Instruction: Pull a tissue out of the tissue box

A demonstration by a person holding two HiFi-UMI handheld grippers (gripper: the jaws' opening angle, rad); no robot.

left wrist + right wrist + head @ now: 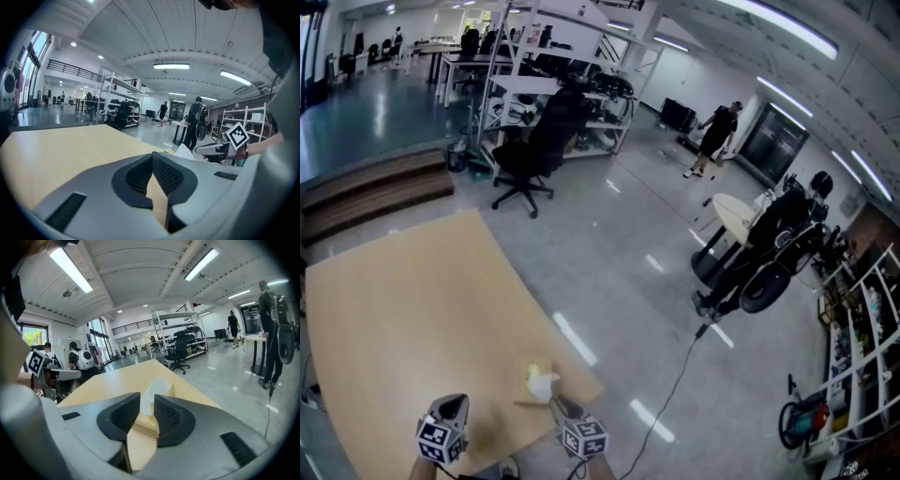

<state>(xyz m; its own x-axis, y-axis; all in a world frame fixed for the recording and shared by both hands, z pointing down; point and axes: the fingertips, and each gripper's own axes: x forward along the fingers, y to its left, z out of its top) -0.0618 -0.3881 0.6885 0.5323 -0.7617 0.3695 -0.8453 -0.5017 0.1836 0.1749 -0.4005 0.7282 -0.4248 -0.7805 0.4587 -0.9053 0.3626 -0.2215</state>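
Right gripper view has the right tongs (147, 398) standing apart with a slim gap. Their dark, cross-hatched pads (168, 416) press on nothing. A crumpled white tissue (154, 389) rises in line with that gap, just past the tips; whether it touches them I cannot tell. The tissue stands out of a flat, pale cardboard tissue box (142, 423), which lies near the edge of the smooth, light wood surface (112, 380). The left tongs (152, 157) have their meshed black pads meeting at the tips with nothing between, above bare surface to the left of the box. Both have smooth grey moulded shells, and each carries a black-and-white marker cube (441, 442).
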